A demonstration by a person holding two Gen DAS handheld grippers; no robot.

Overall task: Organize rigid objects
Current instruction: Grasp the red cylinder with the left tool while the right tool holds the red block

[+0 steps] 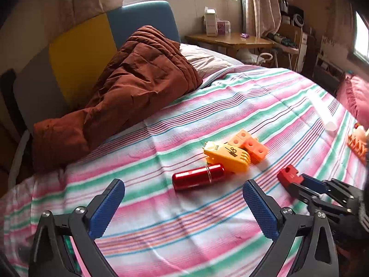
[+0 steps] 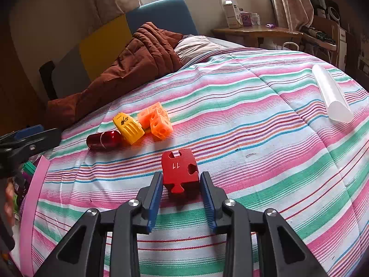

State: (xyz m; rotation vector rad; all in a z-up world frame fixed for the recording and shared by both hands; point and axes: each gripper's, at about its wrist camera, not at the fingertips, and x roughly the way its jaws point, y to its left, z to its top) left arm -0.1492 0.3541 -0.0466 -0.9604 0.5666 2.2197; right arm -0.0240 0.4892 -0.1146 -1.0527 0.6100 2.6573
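Note:
A red puzzle-shaped block [image 2: 180, 173] marked 11 sits between the fingers of my right gripper [image 2: 181, 190], which is shut on it just above the striped bedspread [image 2: 253, 138]; the block also shows in the left wrist view [image 1: 289, 176]. A red metal cylinder [image 1: 198, 176], a yellow plastic toy [image 1: 228, 157] and orange cubes [image 1: 250, 144] lie together mid-bed, seen also in the right wrist view [image 2: 103, 139] [image 2: 128, 125] [image 2: 156, 120]. My left gripper [image 1: 183, 204] is open and empty, just short of the cylinder.
A brown quilt [image 1: 129, 87] is heaped at the headboard. A clear tube [image 2: 331, 92] lies at the bed's right side. A pink-rimmed container [image 2: 34, 184] with small items sits at the left edge. A wooden side table [image 1: 230, 39] stands beyond the bed.

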